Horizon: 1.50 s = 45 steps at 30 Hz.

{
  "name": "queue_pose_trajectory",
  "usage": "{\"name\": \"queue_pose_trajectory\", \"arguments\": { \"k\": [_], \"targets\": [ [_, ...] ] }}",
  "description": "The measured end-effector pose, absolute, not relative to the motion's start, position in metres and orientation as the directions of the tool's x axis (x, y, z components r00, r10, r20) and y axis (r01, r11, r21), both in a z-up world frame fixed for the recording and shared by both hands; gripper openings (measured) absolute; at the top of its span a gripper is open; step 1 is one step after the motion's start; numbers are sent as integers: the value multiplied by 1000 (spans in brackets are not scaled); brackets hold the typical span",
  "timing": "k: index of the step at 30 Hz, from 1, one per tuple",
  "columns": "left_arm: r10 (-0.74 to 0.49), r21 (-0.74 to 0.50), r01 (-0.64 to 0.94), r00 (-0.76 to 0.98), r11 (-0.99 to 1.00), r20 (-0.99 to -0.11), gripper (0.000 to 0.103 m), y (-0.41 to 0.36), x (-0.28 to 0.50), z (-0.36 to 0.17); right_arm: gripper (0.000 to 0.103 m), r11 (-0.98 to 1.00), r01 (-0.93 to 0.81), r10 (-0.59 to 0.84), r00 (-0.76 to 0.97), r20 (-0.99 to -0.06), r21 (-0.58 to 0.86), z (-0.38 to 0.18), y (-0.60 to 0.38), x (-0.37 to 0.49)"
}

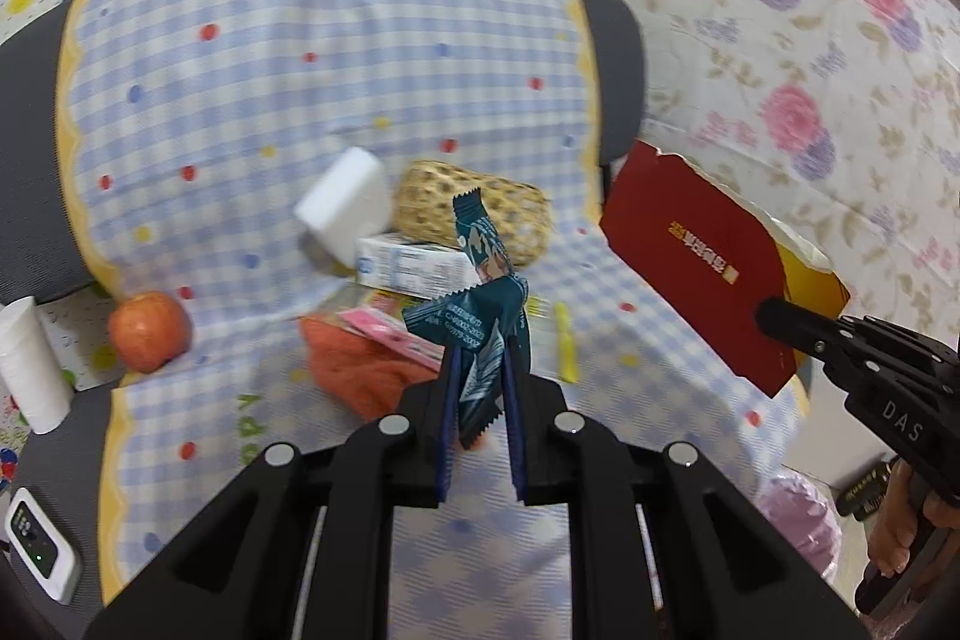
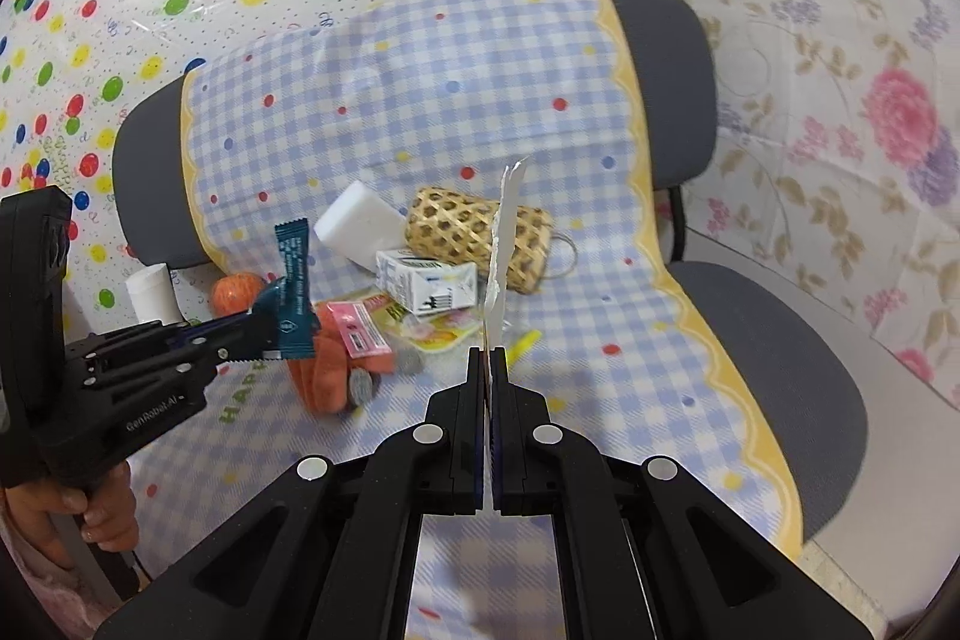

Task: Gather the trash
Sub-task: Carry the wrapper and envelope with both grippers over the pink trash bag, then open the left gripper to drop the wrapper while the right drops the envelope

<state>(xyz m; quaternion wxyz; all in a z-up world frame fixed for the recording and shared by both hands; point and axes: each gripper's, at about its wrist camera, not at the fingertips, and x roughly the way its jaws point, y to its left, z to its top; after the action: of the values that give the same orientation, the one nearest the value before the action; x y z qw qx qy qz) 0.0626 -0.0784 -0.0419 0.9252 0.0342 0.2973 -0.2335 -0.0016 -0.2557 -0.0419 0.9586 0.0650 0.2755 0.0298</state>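
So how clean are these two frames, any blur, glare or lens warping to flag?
Left wrist view: the white block and orange glove are motion-smeared, the teal wrapper fairly sharp. Right wrist view: crisper, the milk carton print readable. Both: heavy fisheye bending, dark corners, even light, no harsh glare.

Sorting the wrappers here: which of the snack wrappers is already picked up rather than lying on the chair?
The teal wrapper, pinched in the left tool above the cloth; the pink wrapper still lies on the orange glove.

An apple (image 1: 150, 330), a woven basket (image 1: 474, 211) and a white sponge block (image 1: 343, 211) lie on the checked cloth (image 1: 312, 70).
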Motion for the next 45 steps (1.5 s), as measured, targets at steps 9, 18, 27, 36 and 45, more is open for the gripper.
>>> {"name": "queue_pose_trajectory", "arguments": {
  "k": [9, 18, 27, 36, 45],
  "targets": [
    [-508, -55, 575, 669, 816, -543, 12, -123, 19, -43, 2, 989, 85, -9, 853, -522, 122, -42, -283, -50],
    [-621, -56, 709, 573, 703, -535, 12, -174, -23, -50, 2, 967, 235, -147, 833, -533, 102, -46, -316, -113],
    [-701, -27, 831, 451, 556, -553, 12, -227, -71, -65, 2, 923, 374, -261, 783, -565, 93, -58, -343, -177],
    [-718, 3, 899, 351, 437, -601, 13, -273, -104, -88, 2, 868, 486, -329, 716, -616, 101, -80, -366, -226],
    [-714, -40, 932, 248, 361, -655, 24, -307, -110, -104, 4, 827, 540, -308, 667, -678, 156, -109, -390, -237]
  ]
}}
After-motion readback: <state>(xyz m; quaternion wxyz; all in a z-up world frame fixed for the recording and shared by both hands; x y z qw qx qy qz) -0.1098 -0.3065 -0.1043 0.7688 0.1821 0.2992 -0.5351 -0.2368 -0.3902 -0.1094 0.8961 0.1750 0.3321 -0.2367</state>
